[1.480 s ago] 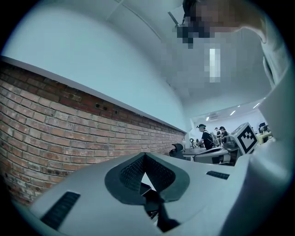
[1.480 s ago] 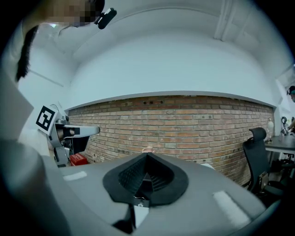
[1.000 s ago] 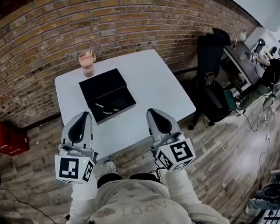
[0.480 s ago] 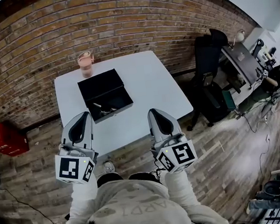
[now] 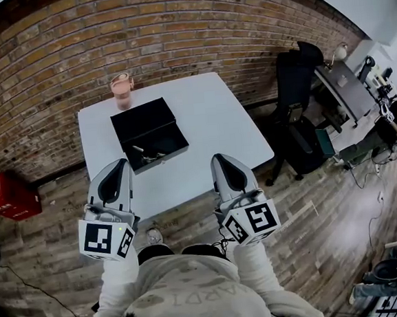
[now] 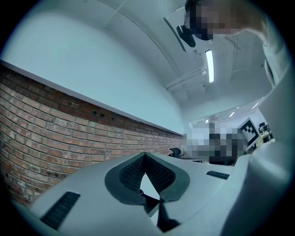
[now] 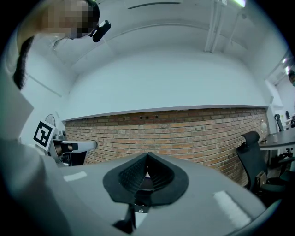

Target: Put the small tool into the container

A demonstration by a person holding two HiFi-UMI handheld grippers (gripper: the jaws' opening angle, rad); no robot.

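Note:
An open black container [image 5: 148, 133] lies on the white table [image 5: 209, 119], with small metal tools [image 5: 150, 154] lying in its near half. Both grippers are held close to my body at the table's near edge, short of the container. My left gripper [image 5: 119, 161] is shut, and in the left gripper view its pads [image 6: 145, 154] meet at the tip with nothing between them. My right gripper [image 5: 219, 157] is shut too, with its pads [image 7: 147, 154] touching and empty. Both gripper views look up at the brick wall and ceiling, so neither shows the container.
A pink cup [image 5: 122, 88] stands at the table's far left corner, behind the container. A black office chair [image 5: 297, 104] stands right of the table, and a red crate [image 5: 5, 195] sits on the floor at left. The brick wall runs behind the table.
Both grippers have stayed where they were, still shut. Only the head view has shifted slightly.

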